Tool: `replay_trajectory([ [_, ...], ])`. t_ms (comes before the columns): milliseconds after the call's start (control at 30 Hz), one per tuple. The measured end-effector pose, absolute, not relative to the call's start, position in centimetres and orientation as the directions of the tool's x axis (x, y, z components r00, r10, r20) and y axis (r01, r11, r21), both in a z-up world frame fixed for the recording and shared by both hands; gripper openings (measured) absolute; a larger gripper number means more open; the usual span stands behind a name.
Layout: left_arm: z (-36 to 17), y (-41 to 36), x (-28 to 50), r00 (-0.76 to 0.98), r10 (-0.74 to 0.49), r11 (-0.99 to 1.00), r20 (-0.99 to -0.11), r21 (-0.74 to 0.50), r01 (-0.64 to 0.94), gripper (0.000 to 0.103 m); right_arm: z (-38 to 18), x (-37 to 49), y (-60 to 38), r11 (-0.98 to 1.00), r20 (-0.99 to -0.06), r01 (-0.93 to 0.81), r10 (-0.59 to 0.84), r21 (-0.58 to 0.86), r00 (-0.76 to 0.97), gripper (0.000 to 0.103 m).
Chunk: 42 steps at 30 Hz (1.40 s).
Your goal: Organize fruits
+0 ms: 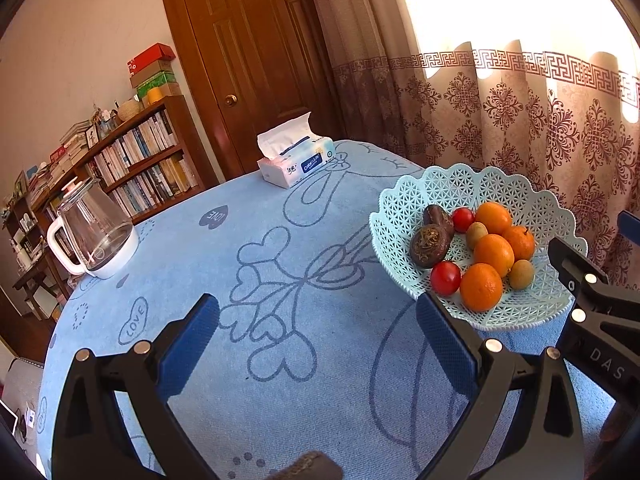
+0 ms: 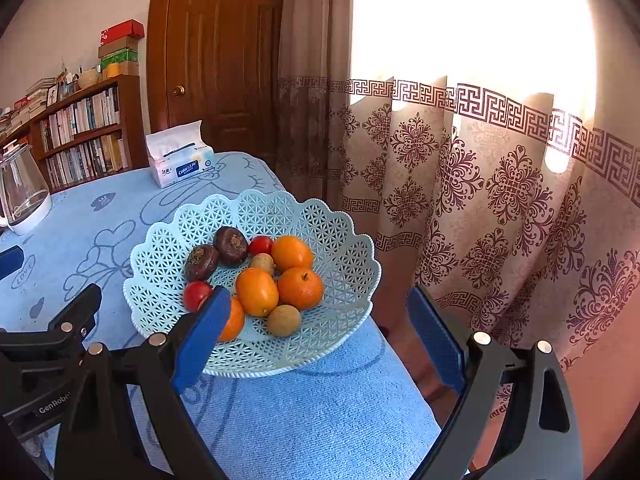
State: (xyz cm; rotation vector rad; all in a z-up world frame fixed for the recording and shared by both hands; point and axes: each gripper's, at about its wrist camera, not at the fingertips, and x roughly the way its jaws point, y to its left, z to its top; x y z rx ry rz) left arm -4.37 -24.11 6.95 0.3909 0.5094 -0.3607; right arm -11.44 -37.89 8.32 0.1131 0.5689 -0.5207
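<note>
Nearest the right camera, the right gripper (image 2: 320, 332) hangs with its fingers spread wide and nothing between them, its left pad (image 2: 202, 336) overlapping the near rim of the basket (image 2: 340, 280) in that view. The left gripper (image 1: 318, 344) is likewise released and empty, hovering over bare tablecloth (image 1: 280, 400) at about 9 o'clock from the basket.

All the fruit sits in the basket: four oranges (image 2: 257, 291), two tomatoes (image 2: 197, 294), three small brown fruits (image 2: 284, 320) and two dark round ones (image 2: 231, 245) toward 11 o'clock.

The likely risks are these: the basket looks light and stands close to the table edge (image 2: 400, 364) at 3 o'clock, so a sideways push from a pad could slide it off; packed round fruit could roll when a neighbour is lifted; a hard squeeze would probably burst a tomato.

Open cloth lies from 8 to 11 o'clock. Farther off stand the kettle (image 1: 96, 232) and the tissue pack (image 1: 296, 160), well apart.
</note>
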Motion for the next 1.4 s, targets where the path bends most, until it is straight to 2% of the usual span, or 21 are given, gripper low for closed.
replay_trajectory([
  [1400,6.58,-24.4,-4.71,0.814,-0.241,0.855,-0.528,0.282,0.435,0.098,8.18,-11.39,-38.04,0.862,-0.545,0.505,-0.442,-0.038,0.712,0.091],
])
